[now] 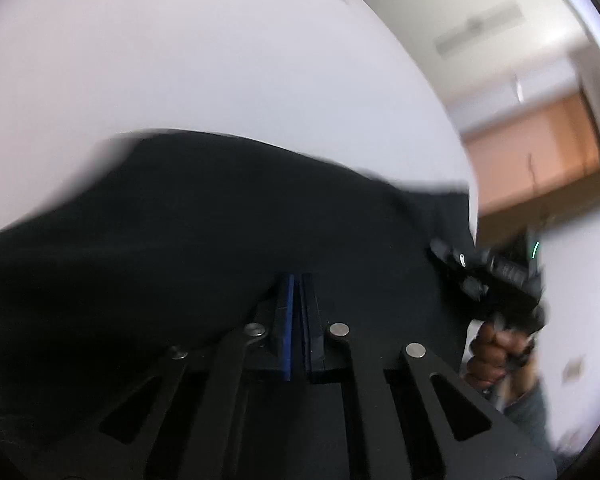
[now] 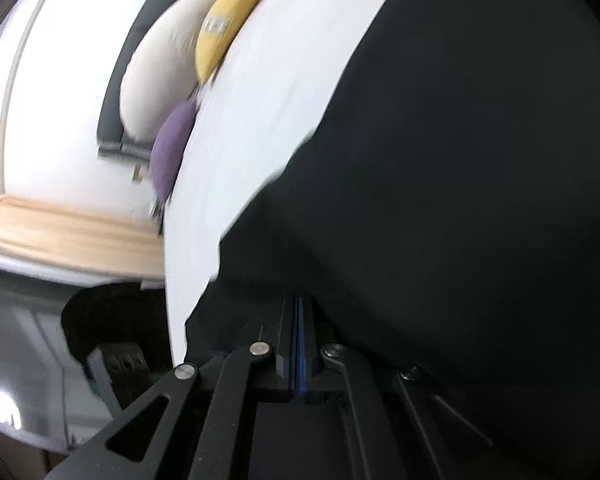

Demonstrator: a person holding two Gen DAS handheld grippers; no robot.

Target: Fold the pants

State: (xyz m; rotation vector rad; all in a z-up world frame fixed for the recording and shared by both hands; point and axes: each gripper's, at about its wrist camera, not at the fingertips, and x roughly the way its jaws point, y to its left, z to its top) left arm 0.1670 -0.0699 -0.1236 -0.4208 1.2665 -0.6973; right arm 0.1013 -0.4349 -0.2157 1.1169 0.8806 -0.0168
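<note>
A: Pants (image 1: 204, 220), black and soft, spread on the white bed (image 1: 220, 60), near edge lifted.

B: Clamped by both?

A: Yes. Left gripper (image 1: 296, 300) pinched tight on cloth. Right gripper (image 2: 300, 320) too.

B: Best way now?

A: Probably lift level, move together, lay flat. No tugging apart.

Left tongs (image 1: 298, 280) and right tongs (image 2: 300, 304) are both clamped together; the right hand (image 1: 496, 350) grips its handle.
</note>
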